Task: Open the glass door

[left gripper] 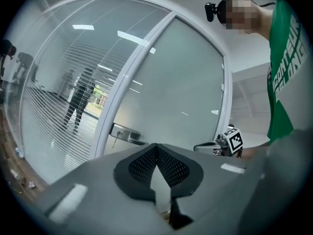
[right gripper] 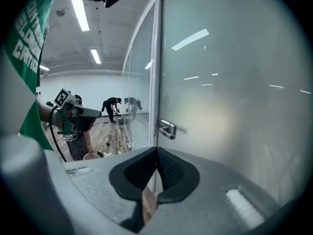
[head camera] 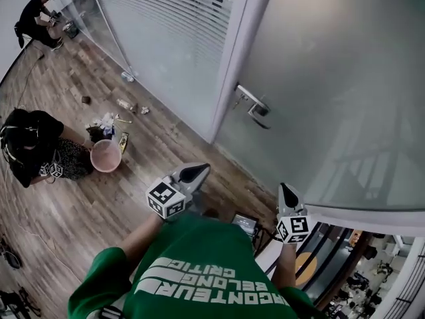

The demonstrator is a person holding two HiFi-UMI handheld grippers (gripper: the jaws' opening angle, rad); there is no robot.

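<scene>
- The wooden floor point(head camera: 80, 205) is the biggest thing here. It spreads out below both grippers and off to the left gripper's side.
- The glass door point(head camera: 332, 78) is big and foggy, so you cannot see through it. It stands right in front of both grippers, a little way off, and neither one is touching it.
- A glass wall point(head camera: 166, 32) with thin white blinds stands ahead of the left gripper, off to its left.
- A tall white post point(head camera: 232, 52) stands between the glass wall and the glass door. The door's edge sits right beside it.
- A person in a green shirt point(head camera: 199, 271) stands facing the door, behind both grippers, with one in each hand.
- Someone in black clothes point(head camera: 33, 145) sits on the floor, well off to the left of the left gripper.
- Another person in black point(head camera: 36, 18) bends down far away, past the left gripper, by the end of the glass wall.
- The left gripper point(head camera: 192, 173) points at the door. Its two jaws are closed up tight, tip to tip, with nothing between them.
- The right gripper point(head camera: 287, 195) points at the door too and tips down a little. Its jaws are pressed together and hold nothing.
- A pink bucket point(head camera: 105, 155) sits on the floor to the left of the left gripper, close to the sitting person, with small scraps lying near it.
- The shiny door handle point(head camera: 252, 104) sticks out near the door's edge, just beside the post. It is ahead of both grippers, a bit left of where the left one points, and apart from both.
</scene>
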